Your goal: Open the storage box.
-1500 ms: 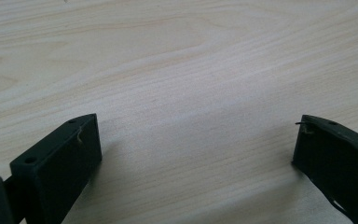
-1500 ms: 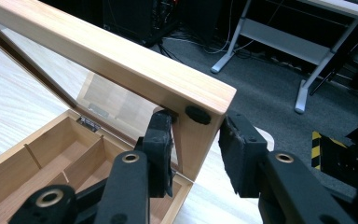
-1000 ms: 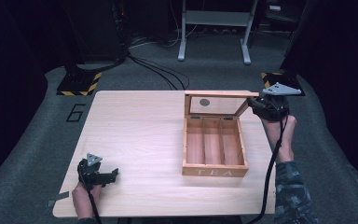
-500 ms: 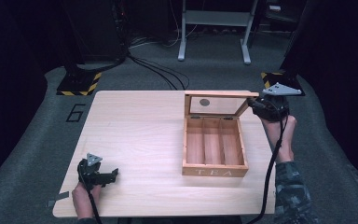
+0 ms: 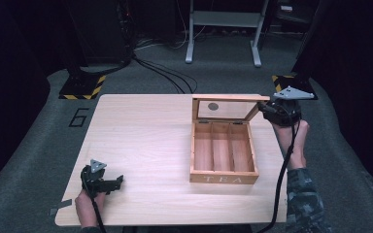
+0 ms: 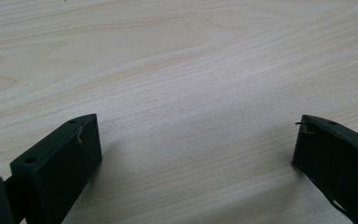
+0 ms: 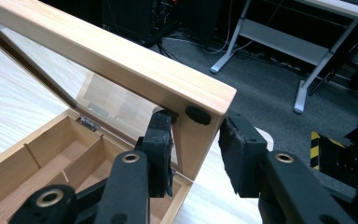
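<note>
Dark room with grey carpet, light wood table [image 5: 141, 141] in the middle. Wooden tea box [image 5: 223, 154] sits right of centre, three compartments empty, glass-paned lid [image 5: 228, 108] standing upright. Right gripper [image 7: 193, 140] is clamped on the lid's right corner; left gripper [image 5: 108, 183] rests near the front-left edge, jaws apart over bare wood.

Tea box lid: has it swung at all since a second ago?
No. The lid stands upright at the same angle over the tea box, with the right gripper clamped on its corner.
</note>
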`<state>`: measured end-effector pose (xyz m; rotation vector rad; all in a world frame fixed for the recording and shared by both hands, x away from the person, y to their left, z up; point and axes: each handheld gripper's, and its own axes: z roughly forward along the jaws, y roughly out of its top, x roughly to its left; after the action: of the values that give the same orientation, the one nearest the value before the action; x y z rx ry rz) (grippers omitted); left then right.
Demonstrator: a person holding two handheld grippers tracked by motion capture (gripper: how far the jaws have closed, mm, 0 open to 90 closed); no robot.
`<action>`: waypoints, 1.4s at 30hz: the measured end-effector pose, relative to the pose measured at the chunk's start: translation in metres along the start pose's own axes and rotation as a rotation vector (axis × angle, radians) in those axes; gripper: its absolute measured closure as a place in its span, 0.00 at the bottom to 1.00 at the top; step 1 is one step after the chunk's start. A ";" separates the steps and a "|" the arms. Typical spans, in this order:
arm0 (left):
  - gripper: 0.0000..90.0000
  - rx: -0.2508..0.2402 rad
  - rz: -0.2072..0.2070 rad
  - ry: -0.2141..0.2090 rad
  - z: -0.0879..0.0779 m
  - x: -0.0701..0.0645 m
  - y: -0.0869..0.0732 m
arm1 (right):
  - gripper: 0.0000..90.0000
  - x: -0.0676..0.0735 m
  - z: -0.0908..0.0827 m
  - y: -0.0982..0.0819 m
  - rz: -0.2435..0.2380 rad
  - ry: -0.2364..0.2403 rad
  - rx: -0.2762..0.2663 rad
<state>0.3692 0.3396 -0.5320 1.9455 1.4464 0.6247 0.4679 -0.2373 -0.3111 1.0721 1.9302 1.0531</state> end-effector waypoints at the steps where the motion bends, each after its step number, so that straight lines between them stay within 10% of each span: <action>1: 0.01 0.000 -0.001 0.001 0.000 0.000 0.000 | 0.71 0.000 0.000 0.000 0.000 0.000 0.000; 42: 0.01 -0.007 -0.001 0.003 0.000 0.000 0.000 | 0.70 0.020 -0.025 -0.034 -0.007 0.015 -0.001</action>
<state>0.3693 0.3393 -0.5325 1.9393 1.4456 0.6315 0.4271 -0.2383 -0.3336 1.0585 1.9438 1.0608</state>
